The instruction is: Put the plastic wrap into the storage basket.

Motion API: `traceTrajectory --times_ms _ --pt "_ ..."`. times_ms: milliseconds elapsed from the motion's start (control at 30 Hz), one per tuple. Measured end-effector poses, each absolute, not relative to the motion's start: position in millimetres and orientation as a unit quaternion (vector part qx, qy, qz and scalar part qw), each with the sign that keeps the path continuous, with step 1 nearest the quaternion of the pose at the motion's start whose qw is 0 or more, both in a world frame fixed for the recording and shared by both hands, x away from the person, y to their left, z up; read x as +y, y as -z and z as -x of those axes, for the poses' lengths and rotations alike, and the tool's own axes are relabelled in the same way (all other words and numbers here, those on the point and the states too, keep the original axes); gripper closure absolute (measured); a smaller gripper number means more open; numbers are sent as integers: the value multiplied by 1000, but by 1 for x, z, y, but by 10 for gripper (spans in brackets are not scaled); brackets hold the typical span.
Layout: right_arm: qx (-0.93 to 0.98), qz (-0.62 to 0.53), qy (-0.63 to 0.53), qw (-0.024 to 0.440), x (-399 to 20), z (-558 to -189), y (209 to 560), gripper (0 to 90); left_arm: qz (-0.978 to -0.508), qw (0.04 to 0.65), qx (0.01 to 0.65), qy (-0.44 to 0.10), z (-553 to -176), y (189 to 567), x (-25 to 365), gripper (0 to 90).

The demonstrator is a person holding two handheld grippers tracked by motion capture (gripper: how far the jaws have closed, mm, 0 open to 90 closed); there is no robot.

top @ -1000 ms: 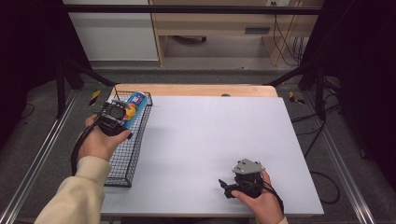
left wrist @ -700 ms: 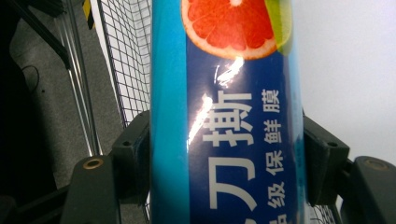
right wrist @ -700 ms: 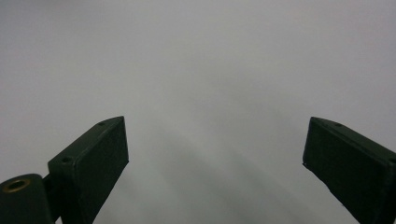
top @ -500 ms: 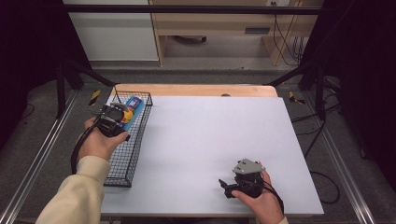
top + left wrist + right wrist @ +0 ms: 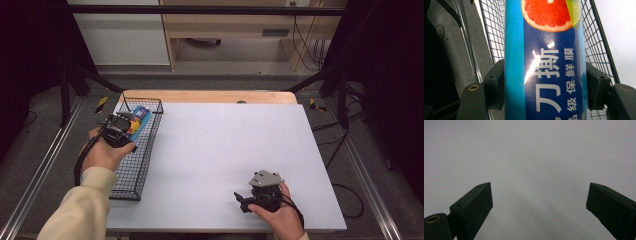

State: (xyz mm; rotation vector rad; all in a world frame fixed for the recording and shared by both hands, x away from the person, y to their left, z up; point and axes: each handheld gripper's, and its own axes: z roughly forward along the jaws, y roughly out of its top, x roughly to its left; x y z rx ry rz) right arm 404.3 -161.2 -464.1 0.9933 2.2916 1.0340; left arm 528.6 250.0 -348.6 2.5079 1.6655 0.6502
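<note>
A white table (image 5: 225, 160) is seen from above, its far edge showing a strip of bare wood. Along its left edge a long black wire basket (image 5: 142, 150) is set, running from near the far corner towards the person's side. Over the far end of the basket a blue box of cling film (image 5: 140, 119) is held, printed with a sliced grapefruit and white Chinese characters; in the left gripper view the box (image 5: 549, 62) is seen lengthwise above the basket mesh (image 5: 596, 40), with the table surface to one side and the grey floor to the other. The box is clamped across its width by the left gripper (image 5: 119, 131), both black pads pressed against its long sides. The right gripper (image 5: 250, 200) is kept low over the bare table near the front edge, well apart from the basket; in the right gripper view its jaws are spread wide with nothing between them.
</note>
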Motion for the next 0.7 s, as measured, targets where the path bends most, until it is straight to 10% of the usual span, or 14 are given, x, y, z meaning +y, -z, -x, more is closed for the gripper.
traceTrajectory --times_ms 700 --pt "824 -364 -376 219 -165 -405 463 71 -811 22 551 -197 -529 365 260 319"
